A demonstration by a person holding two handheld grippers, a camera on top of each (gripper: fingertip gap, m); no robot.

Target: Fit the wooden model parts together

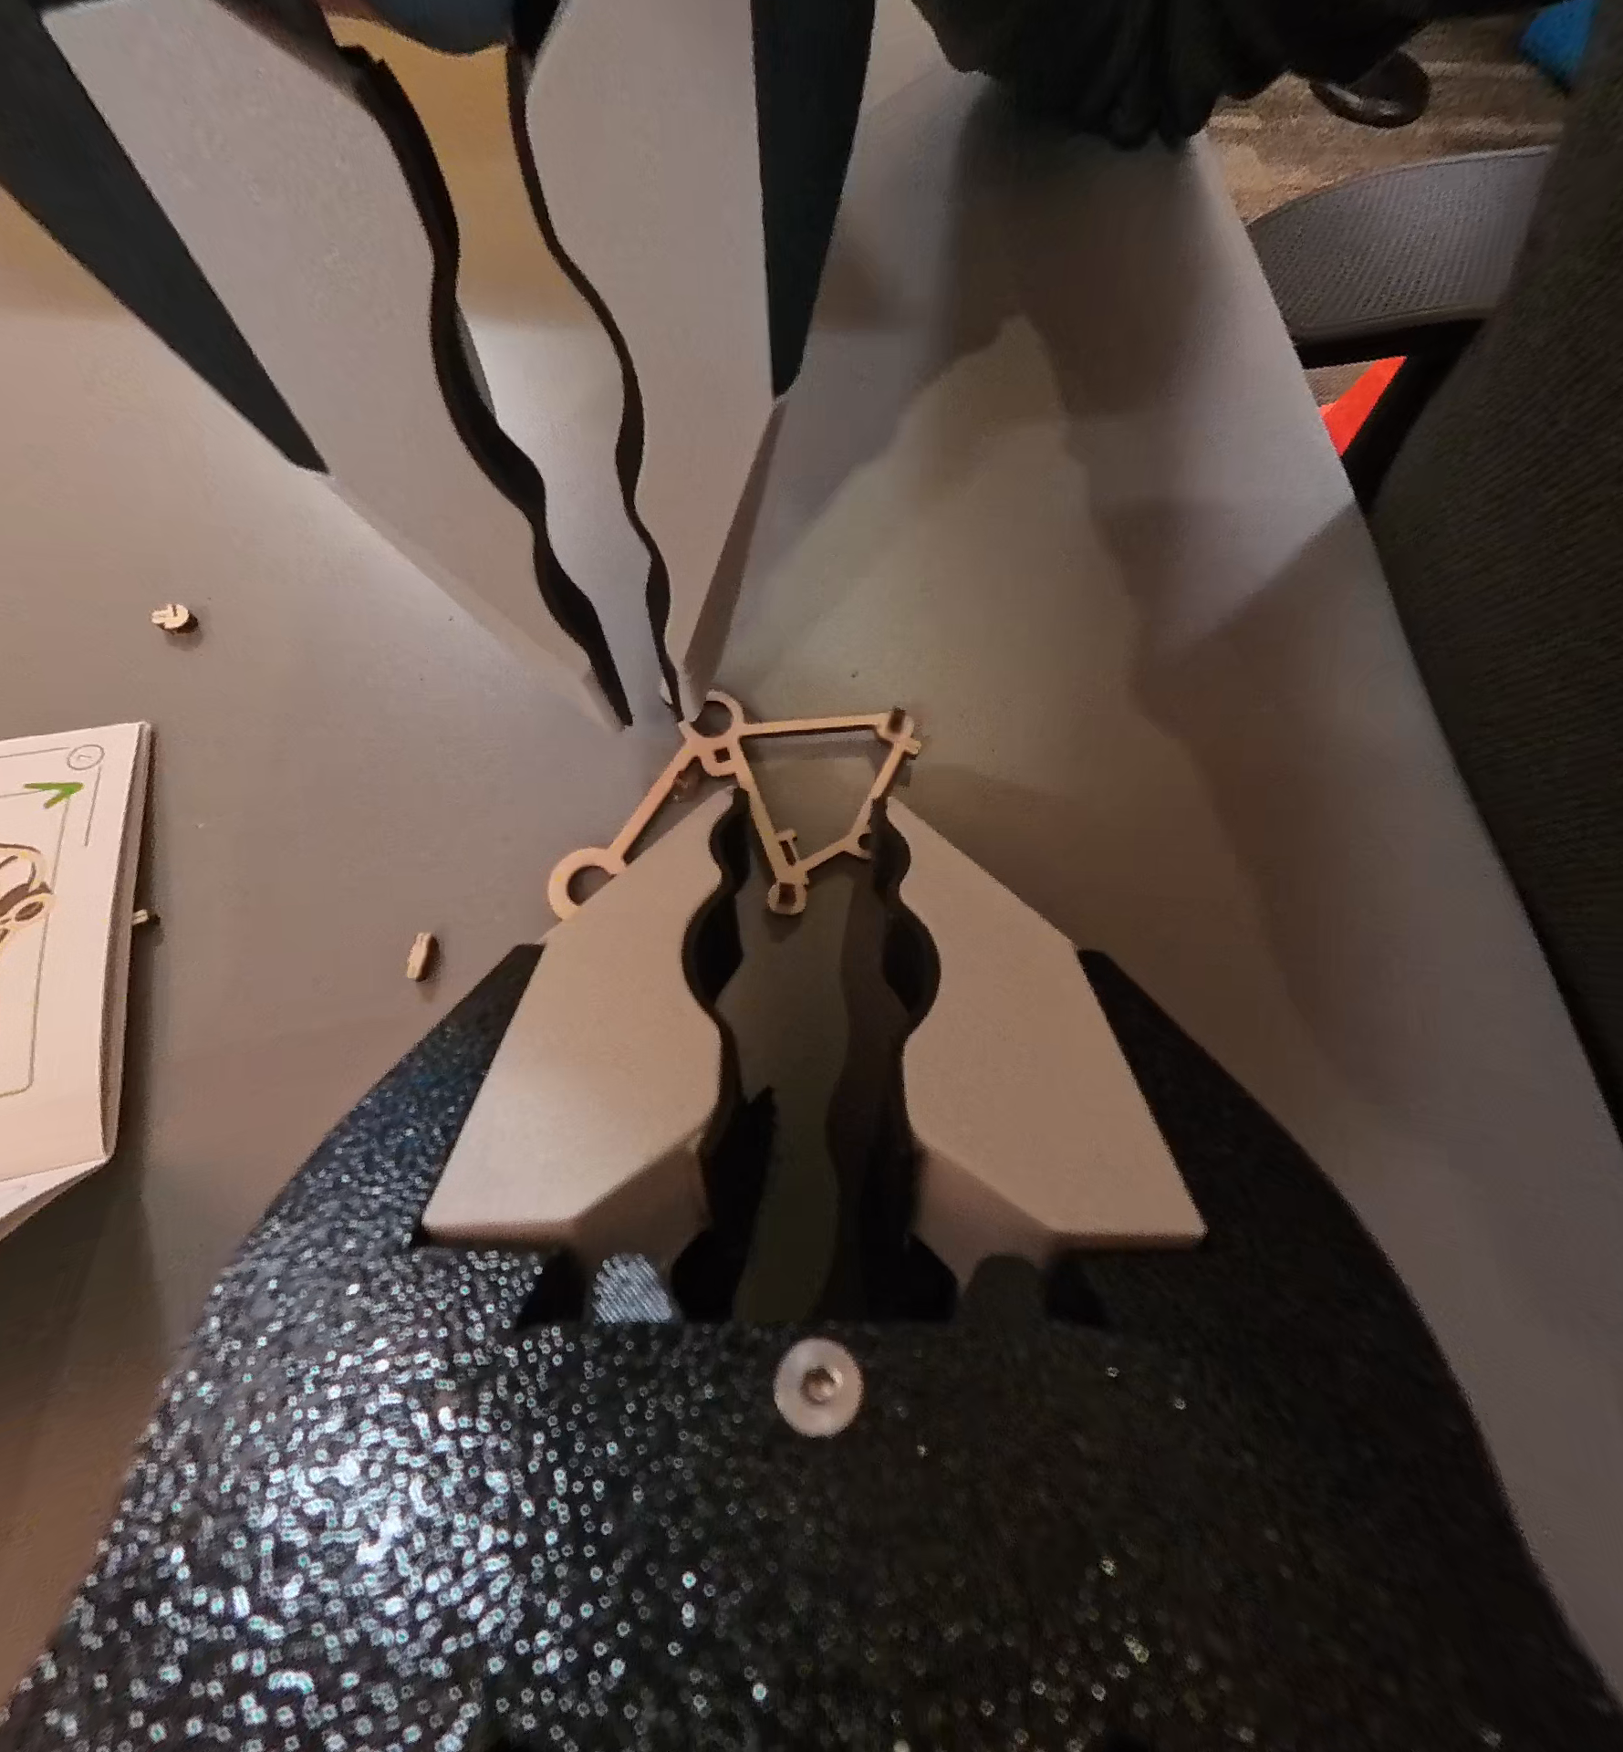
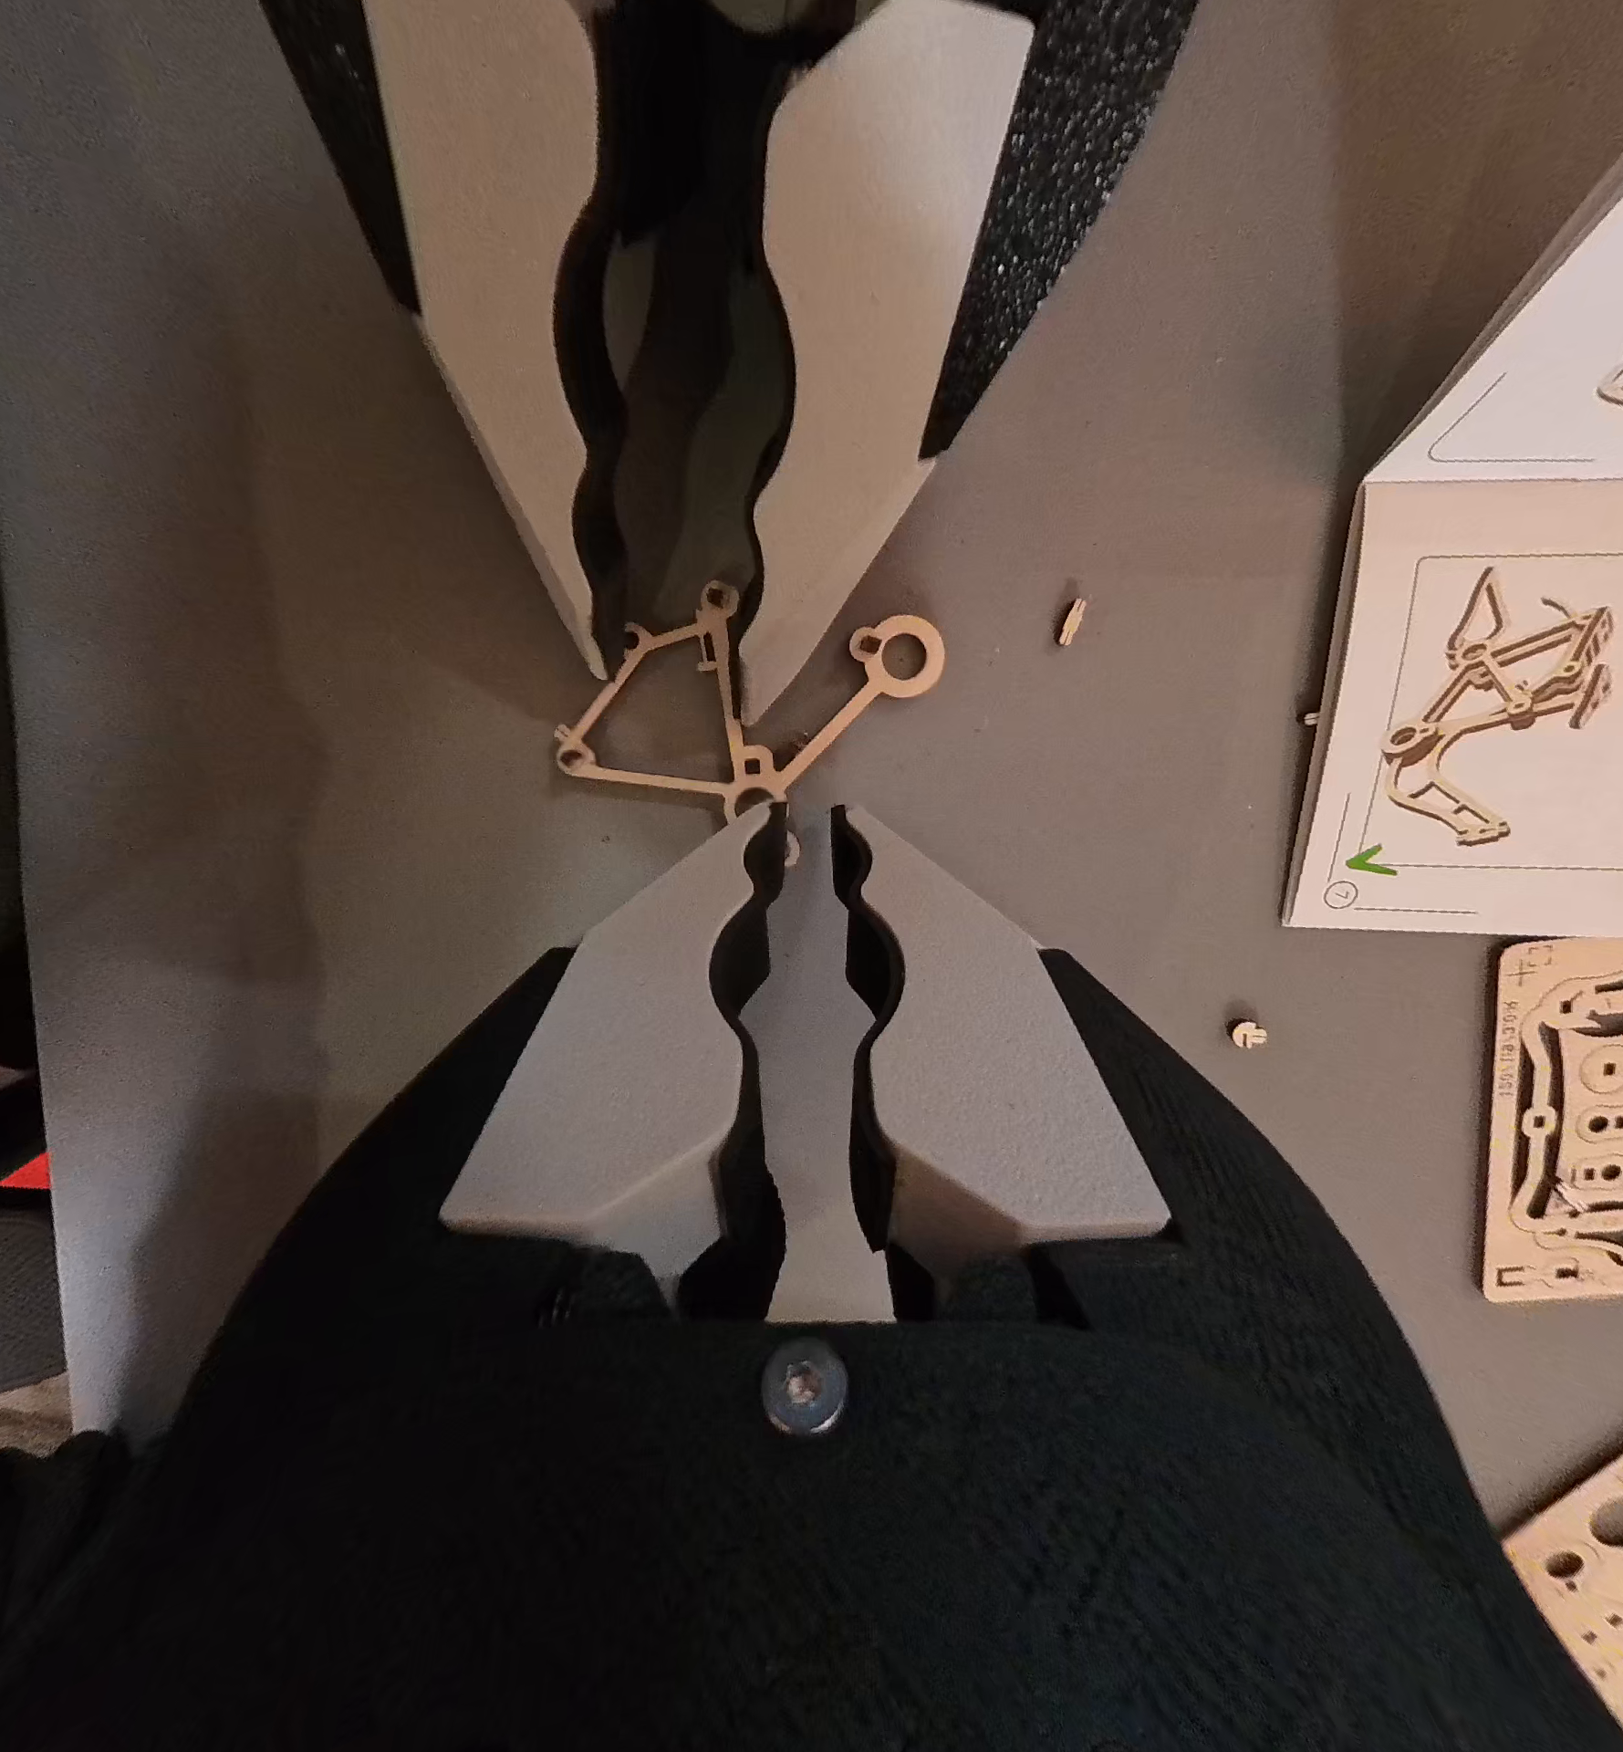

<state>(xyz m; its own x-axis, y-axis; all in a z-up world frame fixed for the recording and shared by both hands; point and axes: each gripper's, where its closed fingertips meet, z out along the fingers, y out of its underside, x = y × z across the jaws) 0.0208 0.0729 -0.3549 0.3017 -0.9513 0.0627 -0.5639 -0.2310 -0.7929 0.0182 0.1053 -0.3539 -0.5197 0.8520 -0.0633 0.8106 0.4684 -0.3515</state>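
While the wooden frame (image 2: 656, 720) lies flat on the tabletop (image 2: 220, 664), our left fingers (image 2: 589, 645) straddle it without gripping; right fingers (image 2: 760, 834) slightly parted, empty. Next we need a peg (image 2: 1070, 621).

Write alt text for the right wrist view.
Two grey grippers meet tip to tip over a thin wooden frame piece lying on a grey table. At right lie an instruction booklet, a punched wooden parts sheet and small loose wooden pins.

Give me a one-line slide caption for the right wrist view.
Two grippers meet over a flat pale wooden triangular frame part with a ringed arm, lying on the grey table beside an open instruction booklet.
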